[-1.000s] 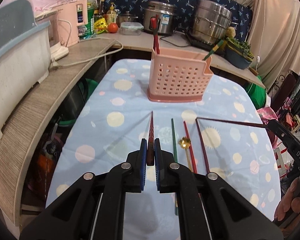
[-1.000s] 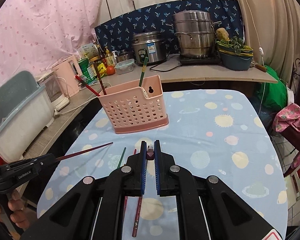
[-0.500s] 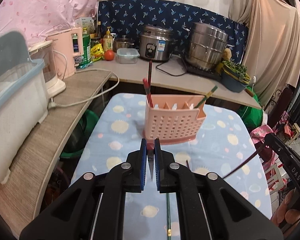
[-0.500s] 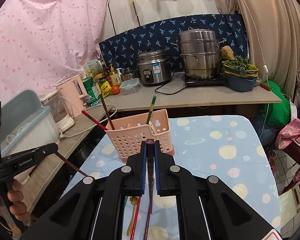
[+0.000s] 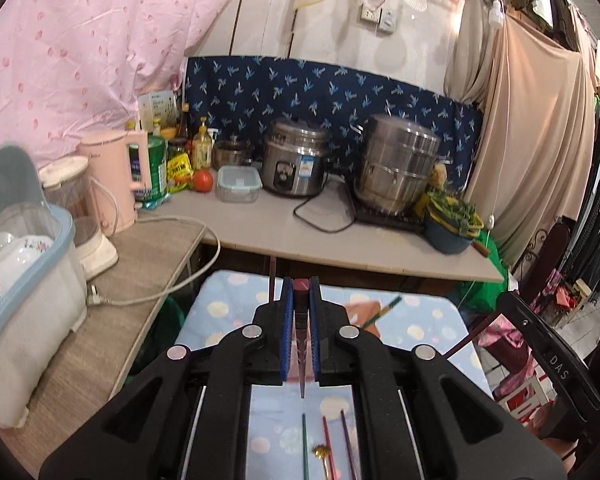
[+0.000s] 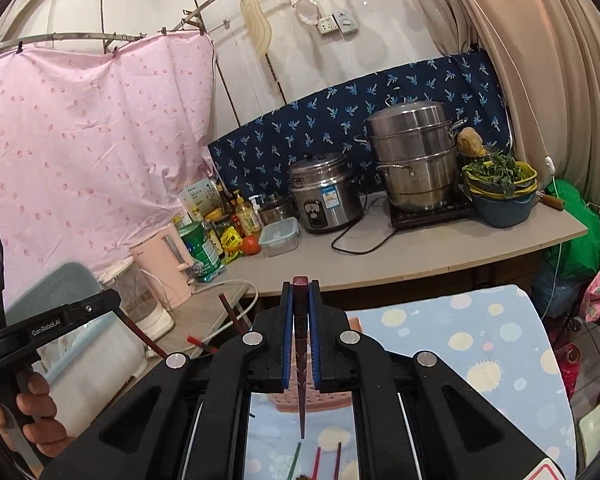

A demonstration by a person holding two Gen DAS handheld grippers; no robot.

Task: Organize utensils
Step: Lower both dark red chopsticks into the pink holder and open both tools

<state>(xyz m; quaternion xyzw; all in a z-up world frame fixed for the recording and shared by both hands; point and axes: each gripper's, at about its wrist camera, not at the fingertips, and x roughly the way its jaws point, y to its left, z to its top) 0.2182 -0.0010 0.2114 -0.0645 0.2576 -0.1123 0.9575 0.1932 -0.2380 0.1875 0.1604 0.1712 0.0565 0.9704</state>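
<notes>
My left gripper (image 5: 300, 292) is shut on a dark red chopstick (image 5: 301, 344), held upright with its tip pointing down at the table. My right gripper (image 6: 300, 292) is shut on another dark red chopstick (image 6: 301, 380), also tip down. The pink perforated utensil holder (image 6: 320, 400) shows mostly hidden behind each gripper; in the left wrist view (image 5: 362, 310) a green chopstick (image 5: 382, 312) leans out of it. On the blue spotted cloth lie a green chopstick (image 5: 305, 444), a red one (image 5: 328, 444), a dark one (image 5: 349, 444) and a small gold spoon (image 5: 321, 454).
A counter (image 5: 300, 224) behind the table carries a rice cooker (image 5: 294, 168), a steamer pot (image 5: 400, 168), a pink kettle (image 5: 116, 180), bottles and a cable. A dish bin (image 5: 20, 280) stands at the left. The right gripper's handle (image 5: 552, 364) shows at the right.
Both grippers have risen and tilted up with their chopsticks, which now hang tip down. The holder has dropped low in both views, behind the grippers.
</notes>
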